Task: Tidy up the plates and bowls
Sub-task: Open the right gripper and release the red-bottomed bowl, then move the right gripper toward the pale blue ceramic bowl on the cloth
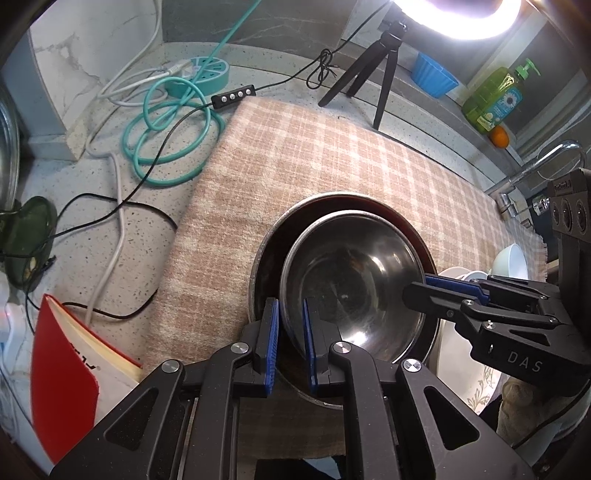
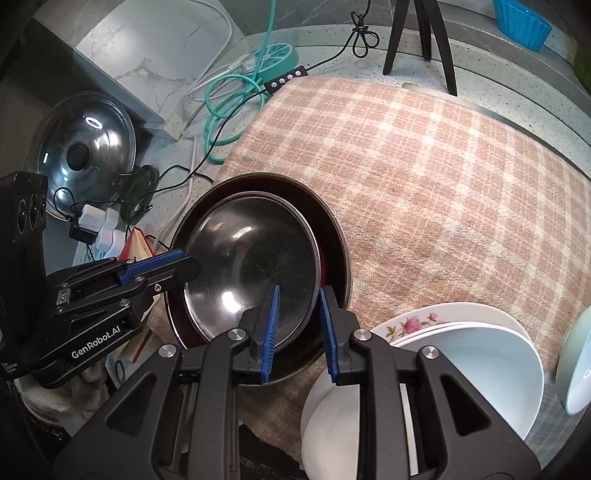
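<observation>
We start with the widest thing, the speckled tabletop (image 1: 207, 236), most of it covered by a tan checked cloth (image 1: 332, 155) that we take to be a soft bed for crockery, so metal and china neither slide nor knock.

On the cloth's near left part sits the large dark-lined pan (image 2: 334, 236), and nested inside it, shifted toward one side, the steel bowl (image 2: 251, 266). We read this nesting as the step in hand: smaller inside larger, to stack the metal ware together.

To the right lies a pile of white bowls (image 2: 472, 362) on a flowered plate (image 2: 413, 323), with a pale blue bowl (image 2: 578, 369) at the far right edge, apparently waiting to be sorted.

Our left claw (image 1: 290, 332) stands straddling the steel bowl's near rim, one pad outside and one inside, the gap between them narrow; we cannot tell whether the pads actually press the metal. Our right claw (image 2: 299, 325) straddles the opposite side of that rim in the same way, with a somewhat wider gap, and seems not to be clamping. Two claws on opposite sides suggest steadying or centring the bowl.

Around the cloth: a steel pot lid (image 2: 83, 147) leaning at far left, a red book (image 1: 66, 376), coiled teal cable (image 1: 173, 133), a tripod (image 1: 384, 62) under a bright ring light (image 1: 458, 14), a blue cup (image 1: 432, 74), a green soap bottle (image 1: 495, 96), a tap (image 1: 532, 166) and a small orange (image 1: 499, 136).
</observation>
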`<state>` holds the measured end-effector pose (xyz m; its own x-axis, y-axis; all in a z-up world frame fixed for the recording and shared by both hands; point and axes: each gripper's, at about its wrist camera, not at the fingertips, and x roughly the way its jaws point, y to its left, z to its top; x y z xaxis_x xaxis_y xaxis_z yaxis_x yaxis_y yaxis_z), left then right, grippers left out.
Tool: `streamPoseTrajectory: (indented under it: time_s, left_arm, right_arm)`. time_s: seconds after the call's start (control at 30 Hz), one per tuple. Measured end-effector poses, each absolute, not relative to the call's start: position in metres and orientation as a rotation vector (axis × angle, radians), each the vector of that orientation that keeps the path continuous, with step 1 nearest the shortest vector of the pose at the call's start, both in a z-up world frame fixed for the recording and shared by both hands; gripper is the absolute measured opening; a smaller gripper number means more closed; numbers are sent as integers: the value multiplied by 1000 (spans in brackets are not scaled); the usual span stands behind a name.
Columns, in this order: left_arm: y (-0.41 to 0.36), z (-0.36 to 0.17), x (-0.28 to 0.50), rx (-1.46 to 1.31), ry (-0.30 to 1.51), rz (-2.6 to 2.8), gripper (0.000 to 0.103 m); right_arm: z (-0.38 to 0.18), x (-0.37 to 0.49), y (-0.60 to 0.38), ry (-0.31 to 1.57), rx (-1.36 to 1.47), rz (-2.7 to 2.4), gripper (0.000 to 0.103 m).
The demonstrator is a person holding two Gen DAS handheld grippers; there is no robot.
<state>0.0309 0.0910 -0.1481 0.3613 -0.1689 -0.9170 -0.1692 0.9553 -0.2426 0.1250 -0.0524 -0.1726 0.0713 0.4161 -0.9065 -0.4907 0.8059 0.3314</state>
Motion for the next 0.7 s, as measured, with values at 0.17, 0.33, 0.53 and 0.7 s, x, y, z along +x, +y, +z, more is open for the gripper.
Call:
streamPoseTrajectory:
  time_s: [0.17, 0.33, 0.53, 0.7]
  left_arm:
    - [92, -146, 32, -321, 1203, 4, 11]
    - [92, -141, 31, -316, 1192, 6, 11]
    - [84, -124, 29, -273, 1144, 12, 12]
    - [75, -106, 30, -233, 1092, 0, 12]
  right_arm:
    - [-170, 122, -51, 1325, -85, 683, 23]
    - [-164, 122, -55, 1311, -64, 686, 23]
    - [-146, 122, -63, 1258, -38, 694, 23]
    - [-125, 115, -69, 1186, -70, 692, 23]
